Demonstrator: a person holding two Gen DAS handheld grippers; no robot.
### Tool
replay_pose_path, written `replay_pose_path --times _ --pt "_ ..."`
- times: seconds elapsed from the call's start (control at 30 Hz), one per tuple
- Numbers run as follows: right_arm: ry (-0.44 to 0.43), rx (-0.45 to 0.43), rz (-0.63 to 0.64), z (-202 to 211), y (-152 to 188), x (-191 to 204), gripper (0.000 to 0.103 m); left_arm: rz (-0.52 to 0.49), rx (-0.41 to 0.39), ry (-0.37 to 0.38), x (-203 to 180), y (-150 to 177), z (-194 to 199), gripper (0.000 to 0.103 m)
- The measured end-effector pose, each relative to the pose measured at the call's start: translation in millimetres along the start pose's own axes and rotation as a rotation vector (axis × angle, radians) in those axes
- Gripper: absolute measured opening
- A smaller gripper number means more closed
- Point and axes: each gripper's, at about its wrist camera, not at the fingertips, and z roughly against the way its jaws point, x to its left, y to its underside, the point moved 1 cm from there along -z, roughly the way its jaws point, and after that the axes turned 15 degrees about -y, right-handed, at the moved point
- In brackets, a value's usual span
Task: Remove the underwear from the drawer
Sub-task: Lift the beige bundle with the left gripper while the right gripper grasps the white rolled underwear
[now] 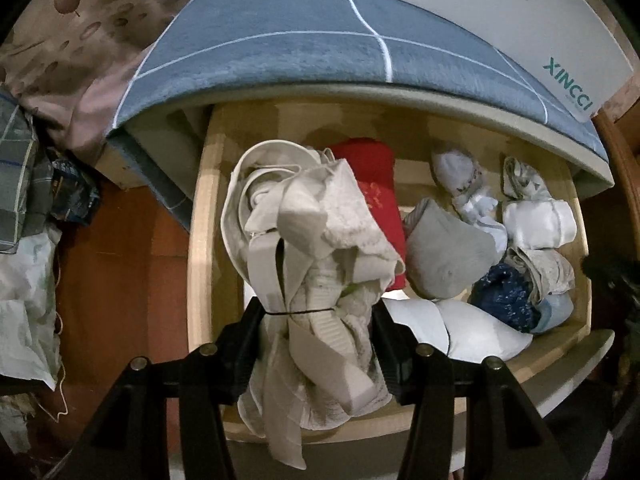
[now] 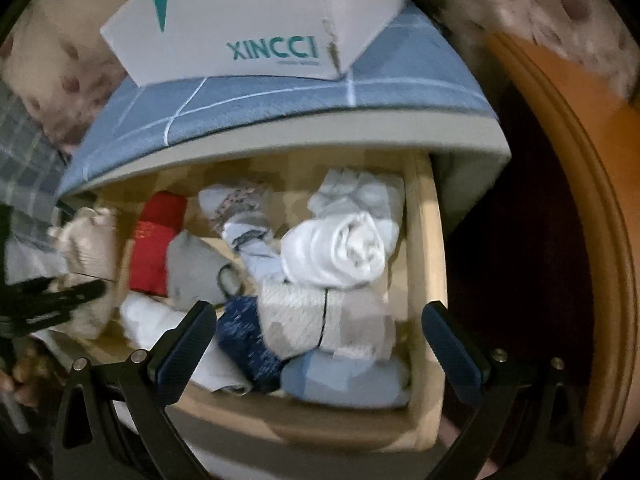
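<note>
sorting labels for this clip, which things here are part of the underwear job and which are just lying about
Part of the job:
beige underwear bundle, clamped in left gripper
open drawer
right gripper, open over the drawer

Just lying about:
white XINCCI box
blue checked mat
plaid cloth

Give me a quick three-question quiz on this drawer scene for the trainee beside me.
1. True or false: the left gripper is shut on the beige underwear bundle.
2. Which item lies directly beside the red folded item in the drawer? A) grey roll B) a green roll C) a black shoe
3. Fill in: the right gripper hangs over the drawer with its jaws ____.

Key:
1. True; the pads press the bundle from both sides.
2. A, the grey roll.
3. Open; nothing is between them, and the white roll lies untouched below.
</note>
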Motion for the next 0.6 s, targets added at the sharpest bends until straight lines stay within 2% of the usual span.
replay_pose_path --times 0.4,0.6 --pt "0.121 0.141 0.045 -66 -31 -10 0.101 -0.025 -0.032 0.003 2 0 11 0.053" --pt "0.154 0.181 0.064 -81 -44 -11 0.1 -0.036 -0.038 0.012 -1 1 15 0.053"
